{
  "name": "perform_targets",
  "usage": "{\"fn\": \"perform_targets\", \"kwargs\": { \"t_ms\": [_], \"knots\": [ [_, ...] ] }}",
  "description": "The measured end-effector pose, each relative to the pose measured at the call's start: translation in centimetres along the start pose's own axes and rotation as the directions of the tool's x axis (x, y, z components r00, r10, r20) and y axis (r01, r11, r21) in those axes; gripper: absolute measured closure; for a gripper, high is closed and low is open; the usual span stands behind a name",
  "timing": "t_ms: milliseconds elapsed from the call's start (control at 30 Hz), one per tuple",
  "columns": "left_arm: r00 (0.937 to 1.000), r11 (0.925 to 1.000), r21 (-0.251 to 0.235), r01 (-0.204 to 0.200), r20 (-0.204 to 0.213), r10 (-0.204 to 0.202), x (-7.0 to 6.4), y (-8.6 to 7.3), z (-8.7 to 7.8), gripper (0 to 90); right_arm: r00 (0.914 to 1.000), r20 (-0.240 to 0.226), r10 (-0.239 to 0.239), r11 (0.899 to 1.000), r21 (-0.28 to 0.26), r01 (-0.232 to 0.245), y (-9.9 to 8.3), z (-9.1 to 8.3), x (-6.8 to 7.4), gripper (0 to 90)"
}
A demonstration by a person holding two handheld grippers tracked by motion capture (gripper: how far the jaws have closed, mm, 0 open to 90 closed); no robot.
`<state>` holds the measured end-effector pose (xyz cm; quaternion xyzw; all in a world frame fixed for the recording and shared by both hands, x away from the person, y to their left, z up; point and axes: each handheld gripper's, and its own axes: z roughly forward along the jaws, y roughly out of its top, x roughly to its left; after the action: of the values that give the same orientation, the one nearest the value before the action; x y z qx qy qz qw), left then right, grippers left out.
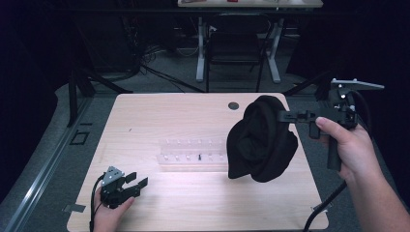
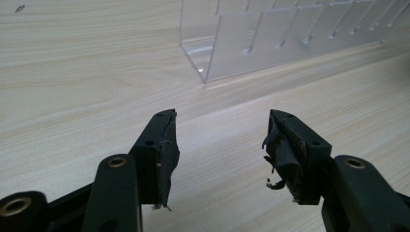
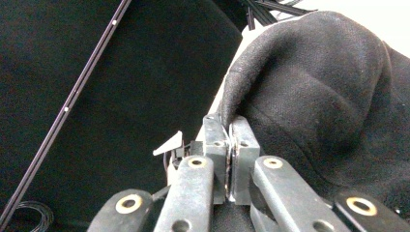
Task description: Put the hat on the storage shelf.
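- My right gripper (image 1: 283, 115) is clamped on a black garment (image 1: 262, 140). In the right gripper view the two jaws sit pressed together with a thin fold of the cloth's edge (image 3: 232, 121) pinched between them.
- The garment is a soft, matte, finely knitted fabric; up close I see a grainy weave, a rolled hem and rounded bulges.
- From the high view it hangs bunched in a lumpy, roughly oval mass, lifted above the right part of the table (image 1: 159, 203), and its lower end droops toward the tabletop. I cannot tell whether it touches the wood.
- My right hand (image 1: 345, 142) wraps the gripper's black handle, with the grey three-cornered plate on top.
- My left gripper (image 1: 136, 181) rests low near the table's front left edge, jaws spread apart and holding nothing.
- In the left gripper view its pads (image 2: 167, 154) are black and frayed, with torn shreds hanging from the one on the right.
- The table is pale wood with fine straight grain and rounded corners, and it has a small dark round grommet (image 1: 233, 105) near the far edge.
- A clear plastic rack (image 1: 191, 153) lies at the table's middle, just left of the hanging garment. It is a long, shallow, glossy piece divided by a row of thin upright partitions.
- The slots I can see in the left gripper view (image 2: 251, 38) are empty. In the high view I notice one small dark speck inside the rack, too small to identify.
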<state>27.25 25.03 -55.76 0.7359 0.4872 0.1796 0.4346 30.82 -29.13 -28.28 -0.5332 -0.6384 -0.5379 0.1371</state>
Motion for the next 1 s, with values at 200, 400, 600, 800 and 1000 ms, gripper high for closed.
{"fn": "perform_targets", "kwargs": {
  "t_ms": [200, 400, 600, 800, 1000],
  "knots": [
    [1.0, 1.0, 0.0, -0.001, 0.0, 0.001, 0.0, 0.0, 0.0, 45.2, 1.0, -0.003, 0.005, 1.0, -0.009, -0.005, 0.5, 0.3, 0.0, 88.3],
    [1.0, 1.0, -0.001, 0.0, 0.003, 0.0, 0.1, 0.0, 0.0, 45.2, 1.0, -0.003, 0.001, 1.0, -0.008, -0.001, 1.0, 0.6, 0.2, 88.3],
    [1.0, 1.0, -0.002, -0.002, 0.003, 0.002, 0.1, 0.1, -0.1, 45.3, 1.0, 0.005, -0.001, 1.0, -0.004, 0.001, 1.8, 1.5, 0.4, 88.3],
    [1.0, 1.0, -0.005, 0.001, 0.002, -0.001, 0.1, 0.1, -0.1, 45.3, 1.0, 0.002, -0.004, 1.0, 0.001, 0.004, 2.3, 2.5, 0.6, 88.3],
    [1.0, 1.0, -0.001, -0.003, 0.005, 0.003, 0.1, 0.1, -0.1, 45.3, 0.9999, -0.01, -0.007, 1.0, 0.006, 0.007, 3.0, 3.7, 1.0, 88.3]
  ]
}}
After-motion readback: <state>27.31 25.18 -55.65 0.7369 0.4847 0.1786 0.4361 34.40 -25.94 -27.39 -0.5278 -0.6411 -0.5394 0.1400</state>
